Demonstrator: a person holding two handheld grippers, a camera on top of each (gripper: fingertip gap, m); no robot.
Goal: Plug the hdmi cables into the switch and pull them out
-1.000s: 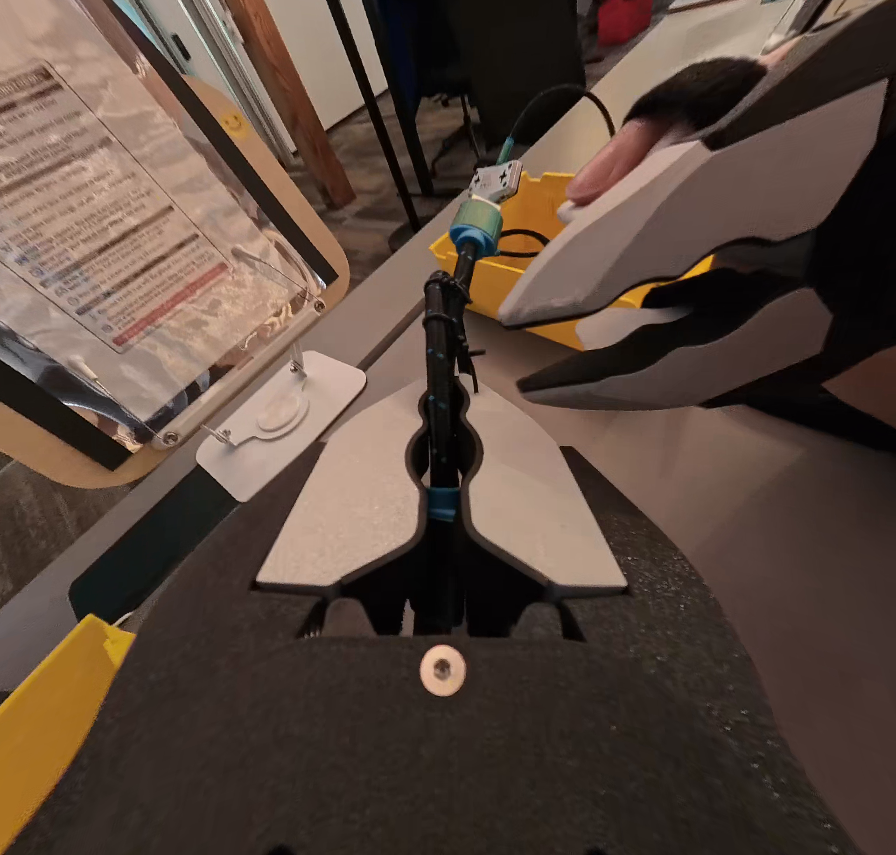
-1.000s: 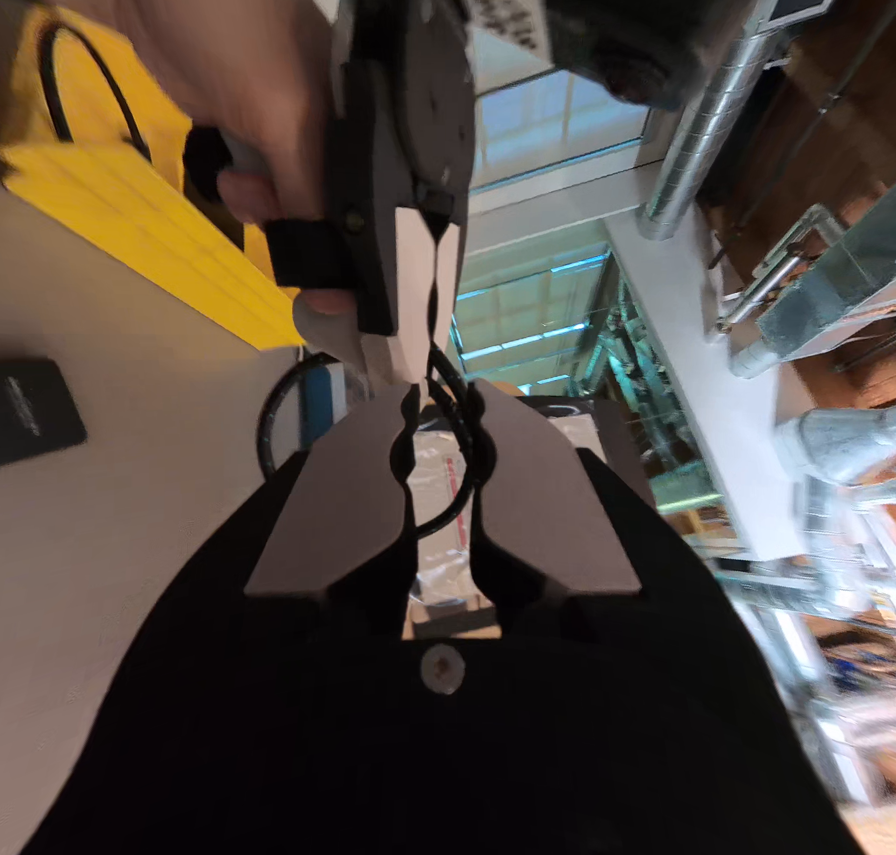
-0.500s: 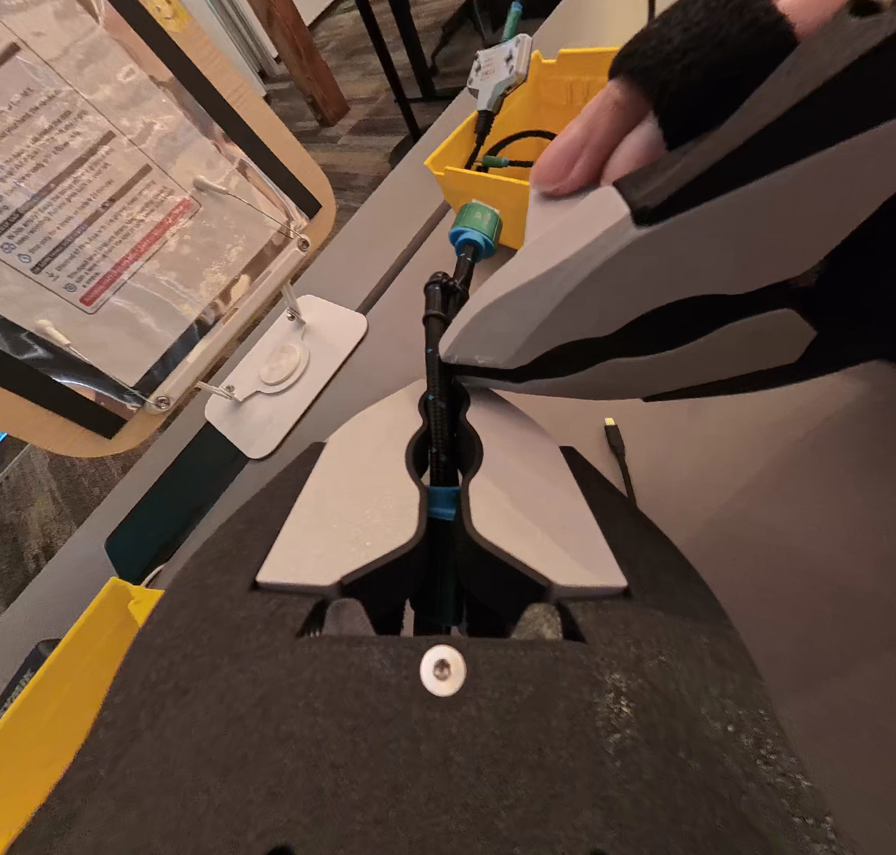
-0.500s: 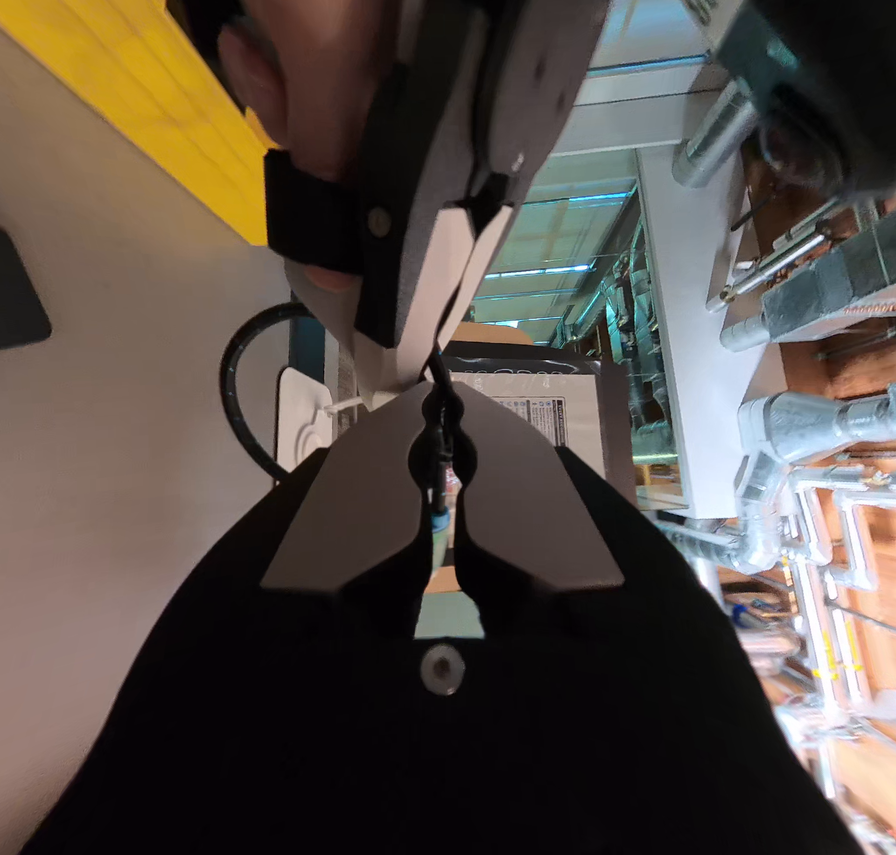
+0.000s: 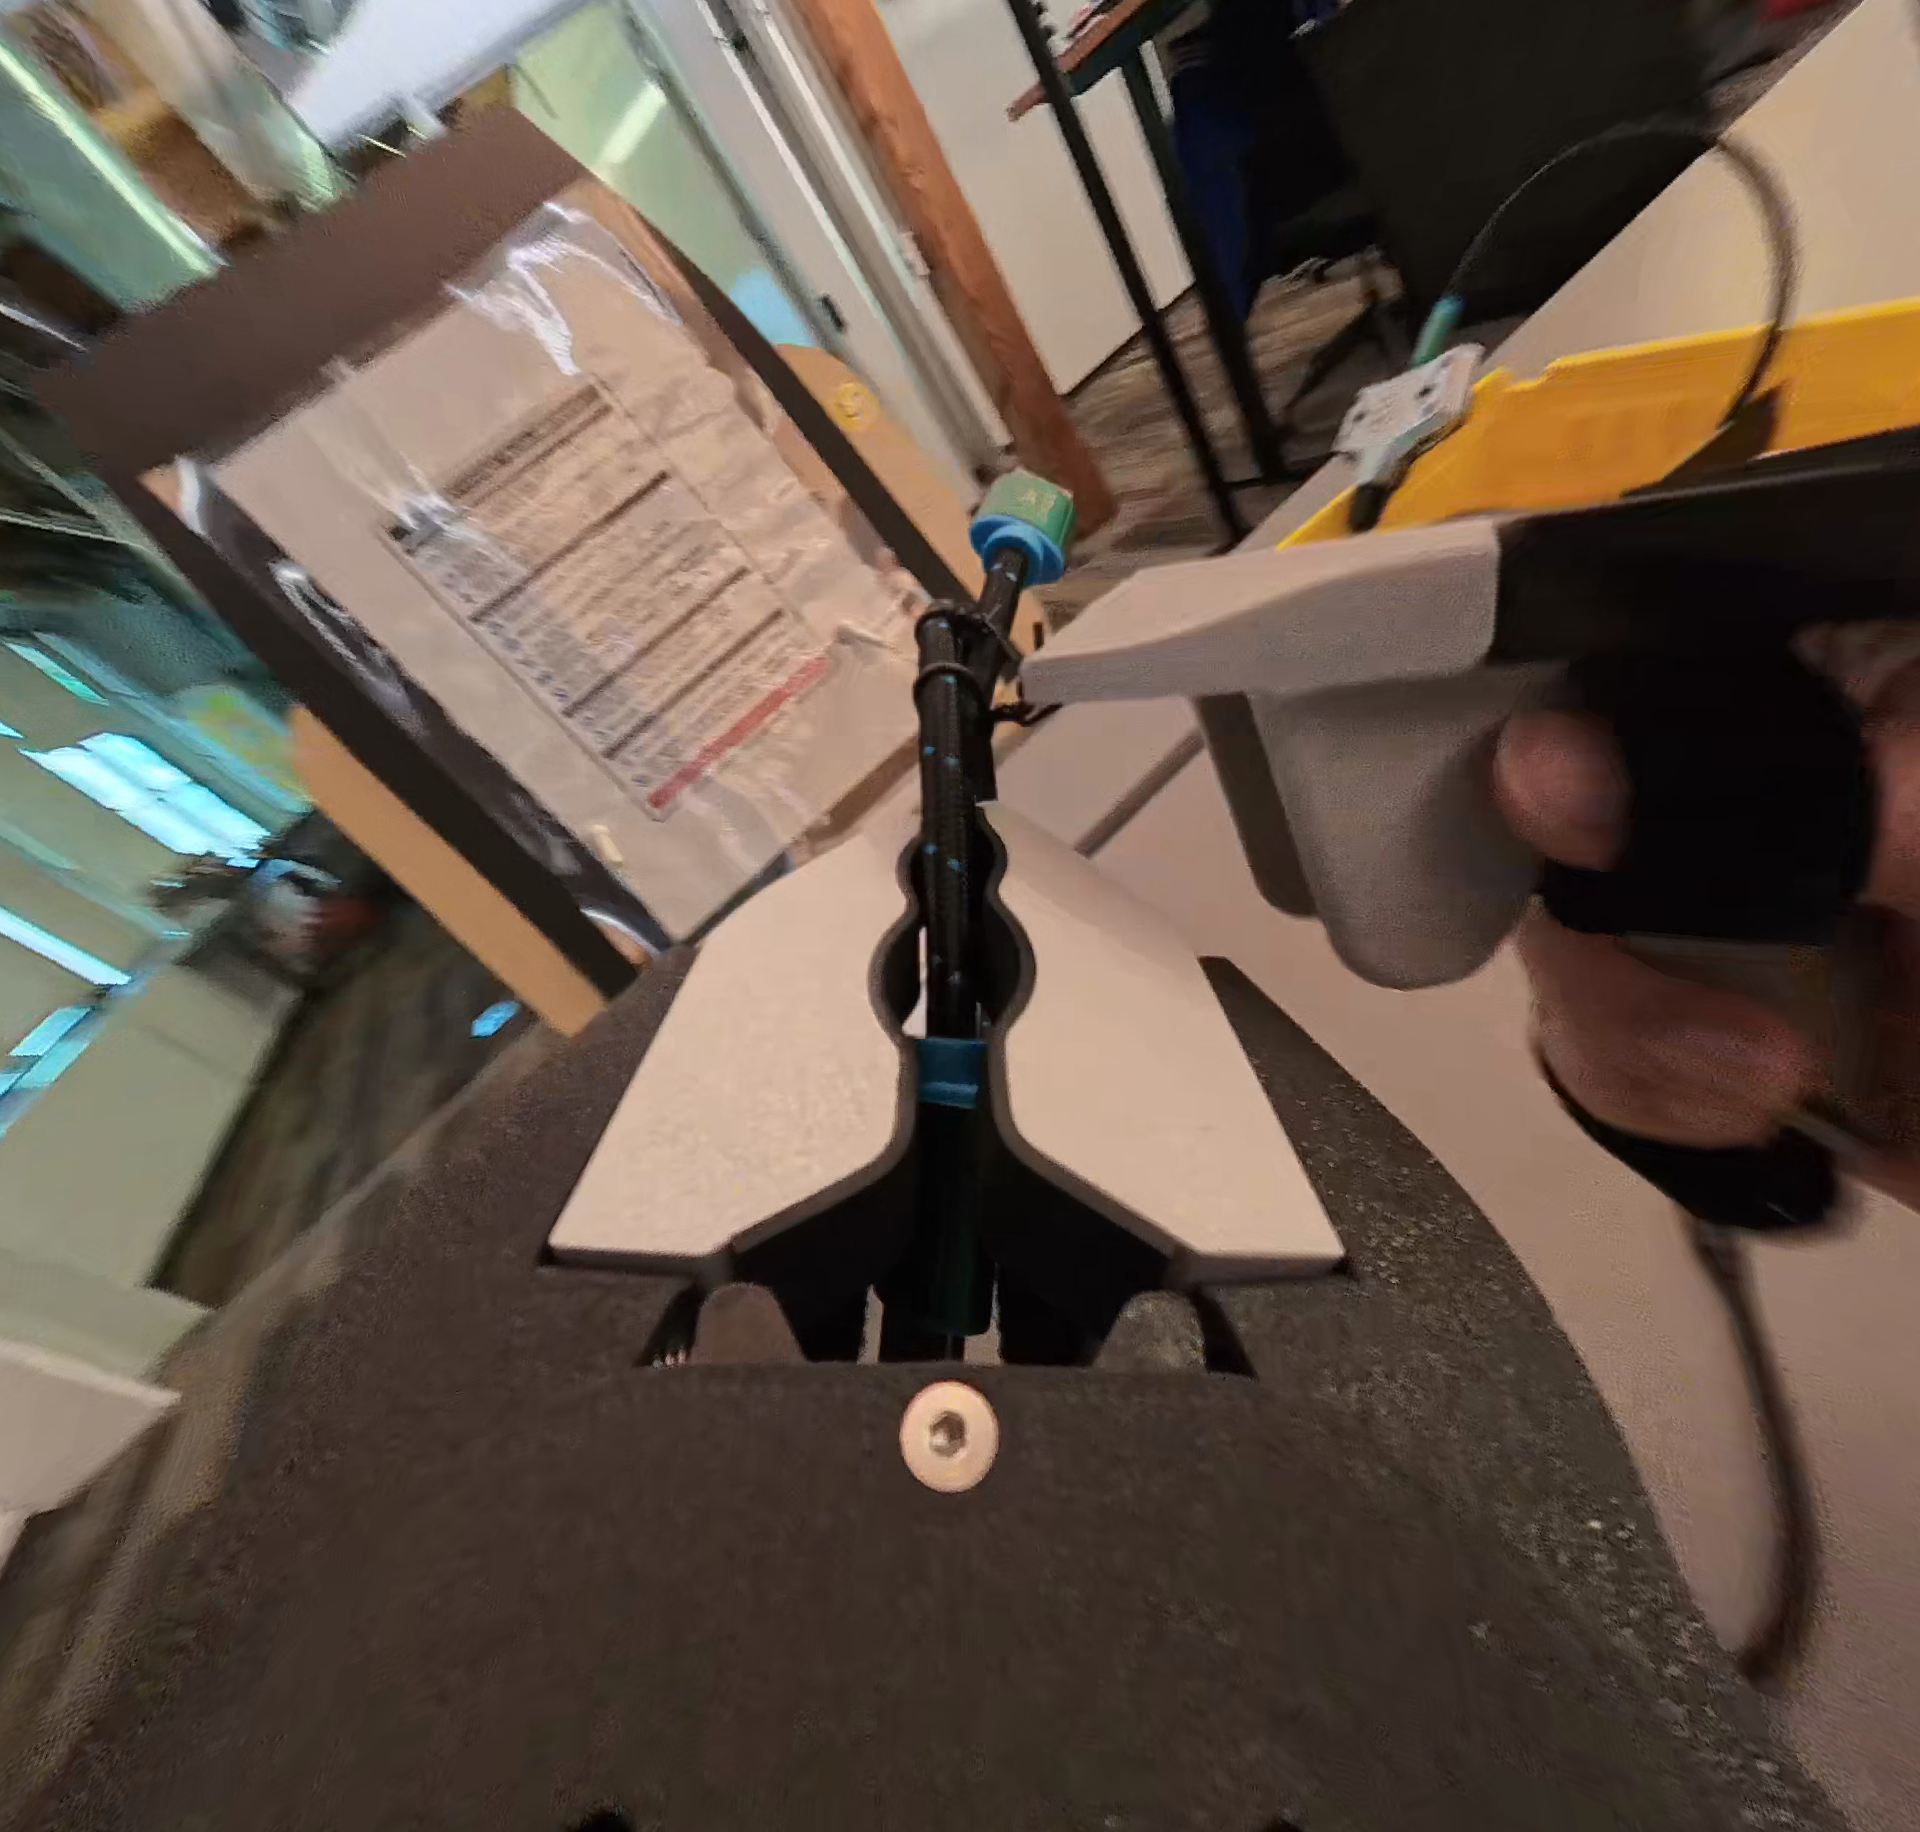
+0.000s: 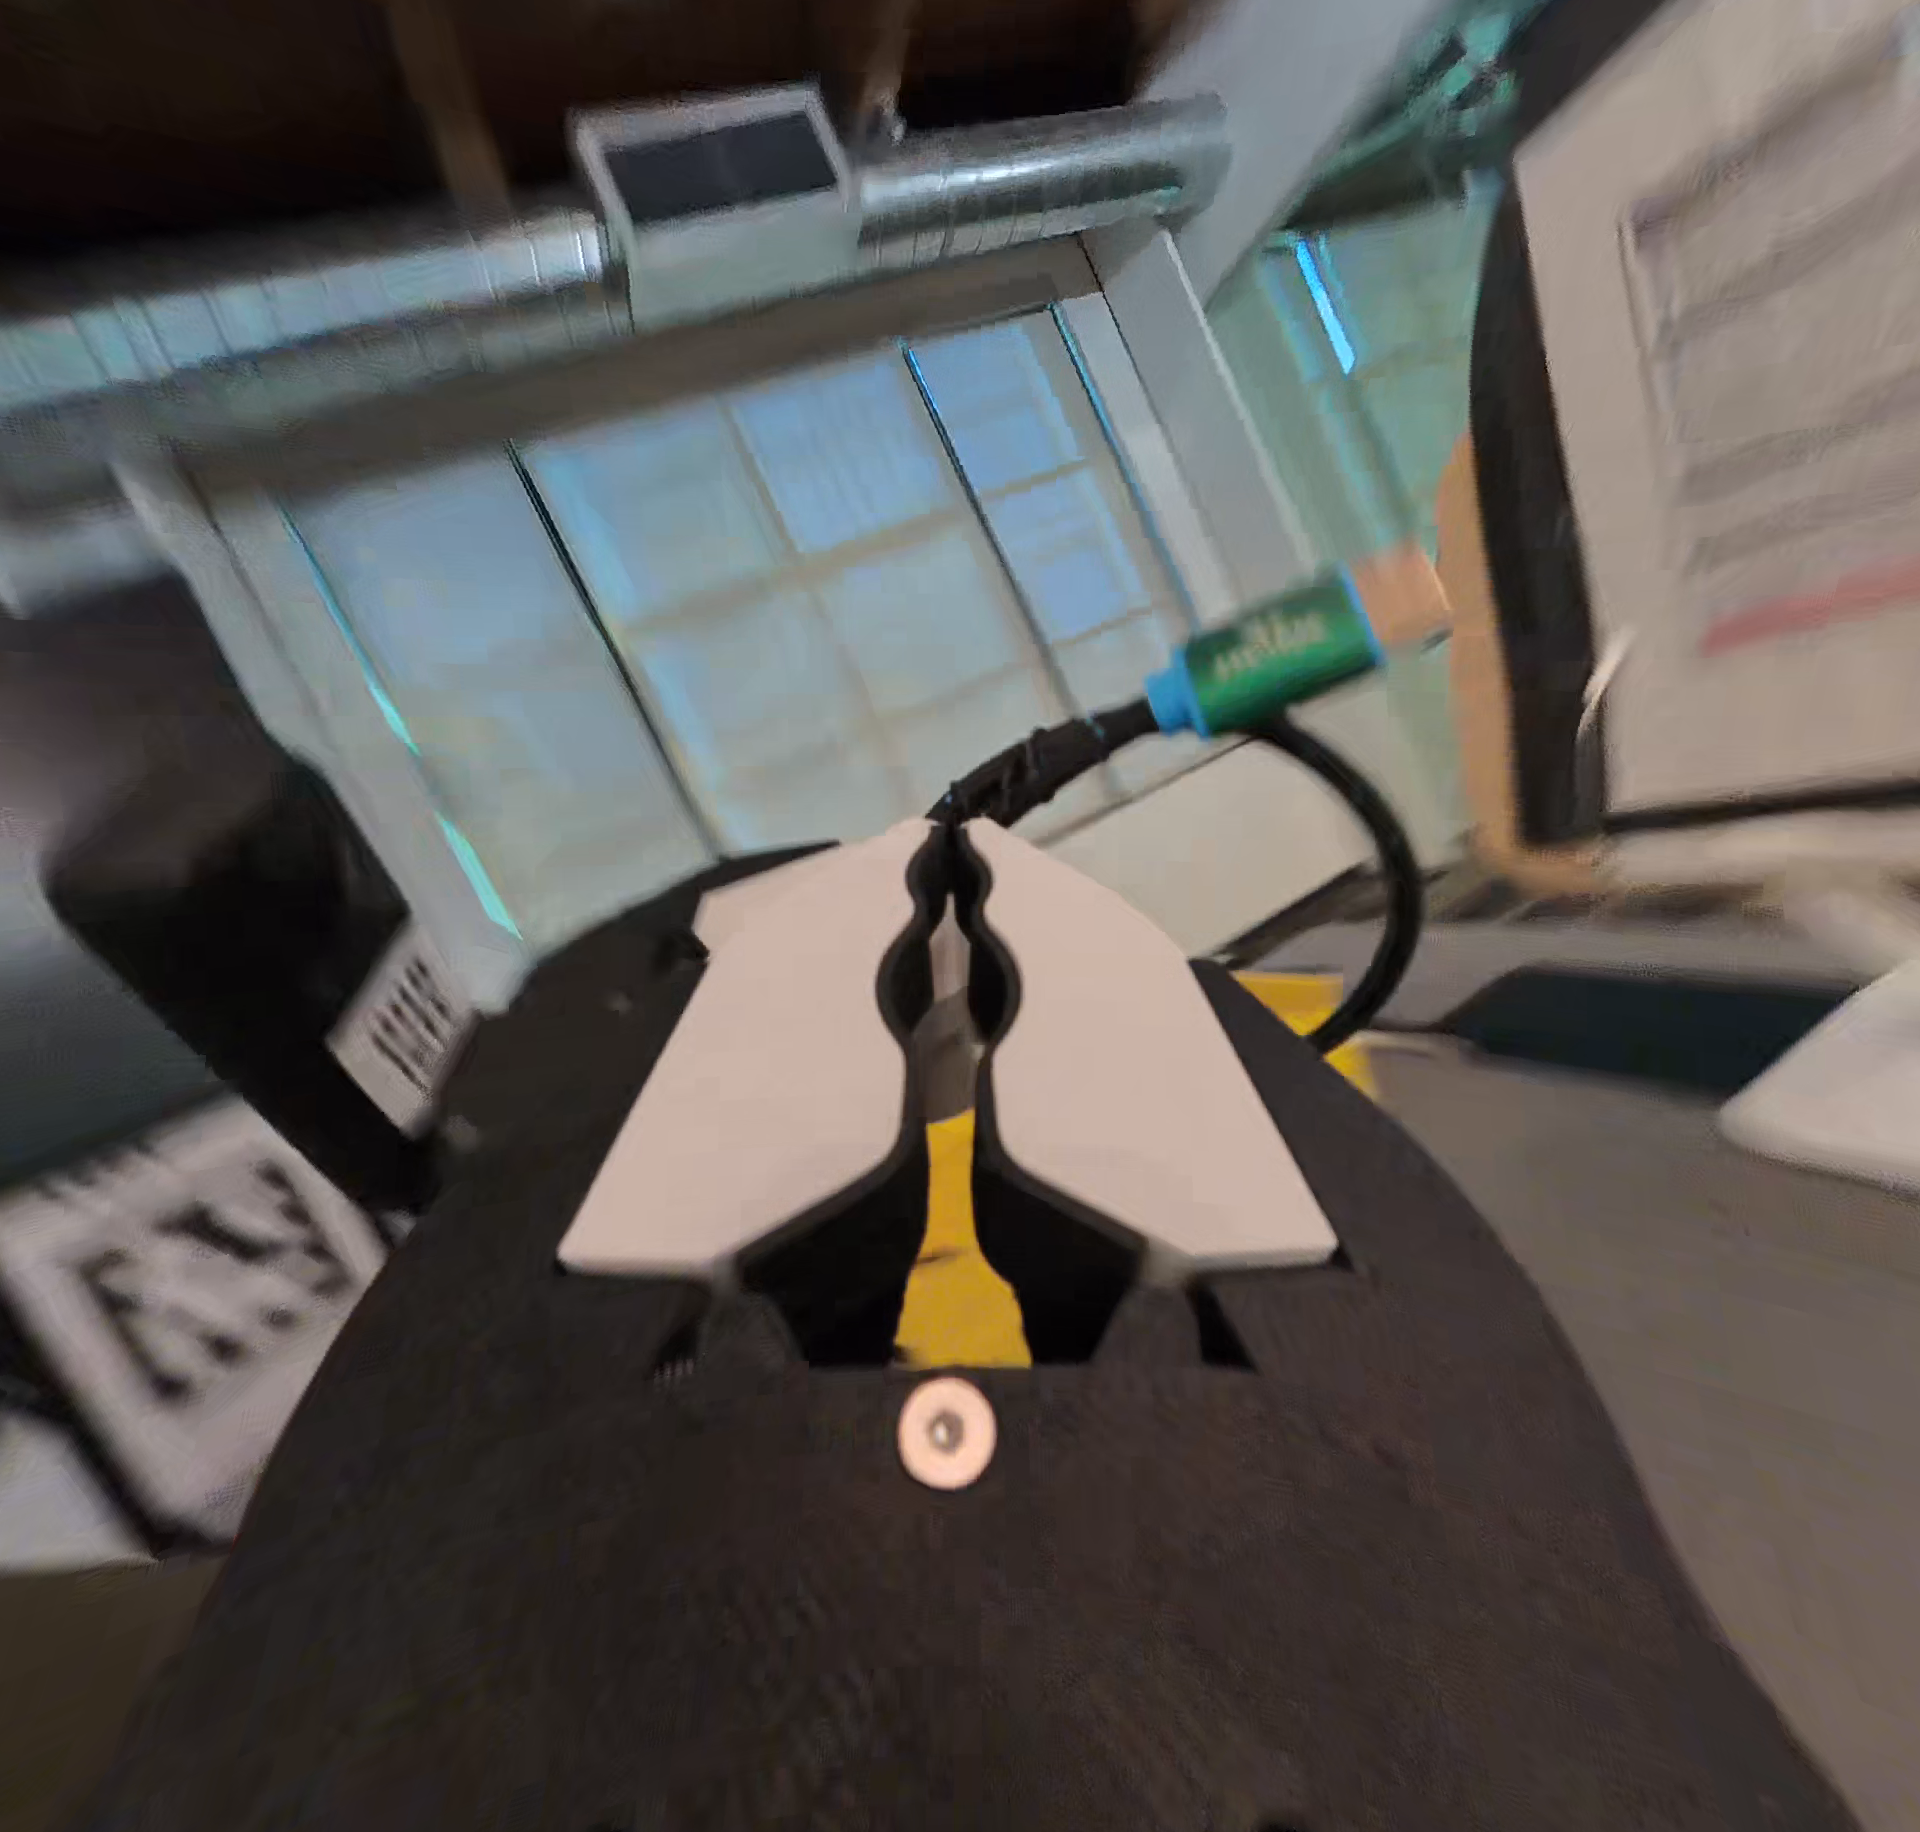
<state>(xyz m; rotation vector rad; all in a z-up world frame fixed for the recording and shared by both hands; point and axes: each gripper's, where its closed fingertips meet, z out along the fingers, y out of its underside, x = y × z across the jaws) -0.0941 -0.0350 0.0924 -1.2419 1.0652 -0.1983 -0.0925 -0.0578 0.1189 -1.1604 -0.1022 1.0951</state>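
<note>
The left gripper (image 5: 951,826) clamped the black braided HDMI cable (image 5: 948,743). The right gripper (image 6: 951,837) pinched it nearer the green plug (image 6: 1273,655), likely steadying it for insertion.

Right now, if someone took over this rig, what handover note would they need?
Left gripper: shut on the black braided HDMI cable, with its plug pointing forward, free in the air.
Right gripper: shut on the same cable by its tips, just behind the plug.
Switch: white box at the rim of the yellow bin, another cable seemingly in it.
Done: cable picked up.
Left: push the plug into the switch, then pull it out.
</note>
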